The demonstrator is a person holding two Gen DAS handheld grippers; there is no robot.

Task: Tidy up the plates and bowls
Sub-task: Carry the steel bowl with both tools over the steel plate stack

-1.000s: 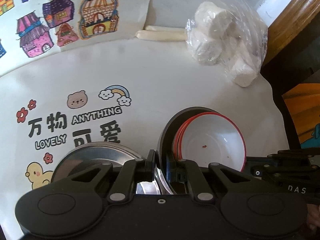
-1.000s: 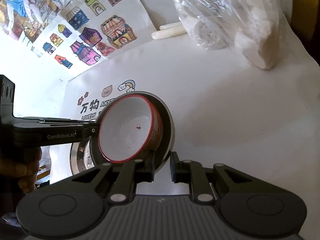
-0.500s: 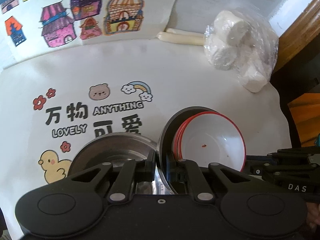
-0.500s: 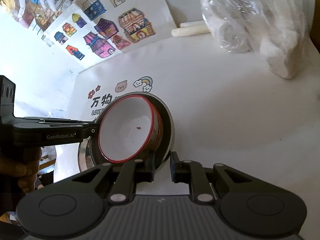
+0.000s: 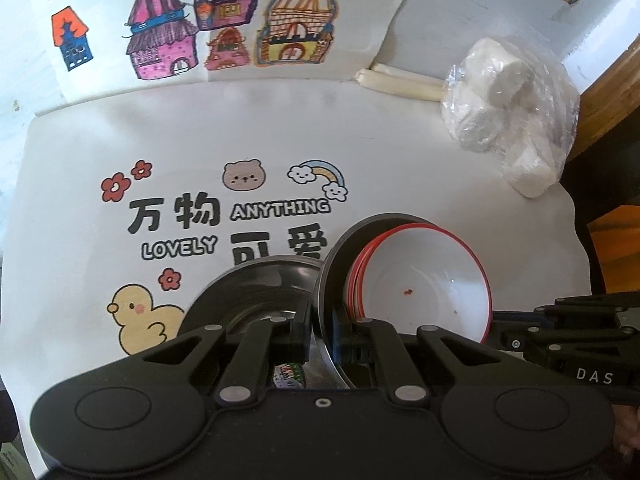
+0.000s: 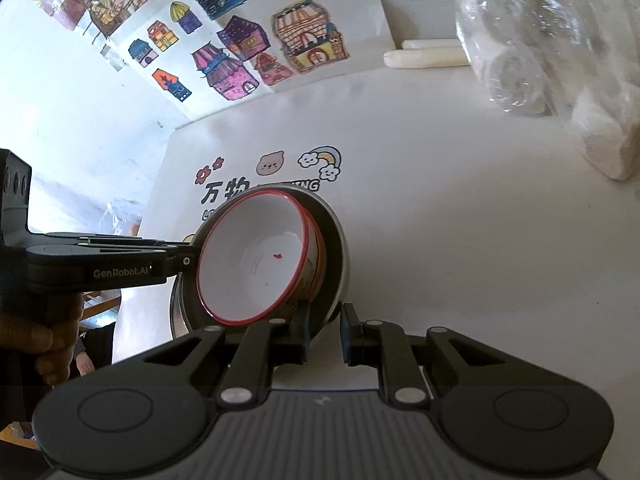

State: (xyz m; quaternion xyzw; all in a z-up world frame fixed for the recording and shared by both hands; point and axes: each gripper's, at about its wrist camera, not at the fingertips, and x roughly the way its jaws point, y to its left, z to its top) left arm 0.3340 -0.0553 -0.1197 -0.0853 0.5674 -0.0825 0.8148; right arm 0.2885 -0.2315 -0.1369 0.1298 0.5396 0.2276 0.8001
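A steel bowl [image 5: 334,252] holds nested white bowls with red rims [image 5: 428,280]. Both grippers pinch the steel bowl's rim from opposite sides and hold the stack tilted above the table. My left gripper [image 5: 322,336] is shut on the rim at its near edge. My right gripper [image 6: 324,336] is shut on the rim too, with the white bowls [image 6: 256,260] facing left in its view. A second steel bowl [image 5: 256,292] lies on the table just left of the stack, under my left gripper.
The white tablecloth [image 5: 240,140] has cartoon prints and text. A clear bag of white rolls [image 5: 512,108] and white sticks [image 5: 400,82] lie at the back right. House drawings [image 5: 224,28] hang on the wall behind. The table edge drops off at right.
Both grippers have risen and drawn back with the bowl stack, so more of the tablecloth and wall shows. The grips on the rim have not changed.
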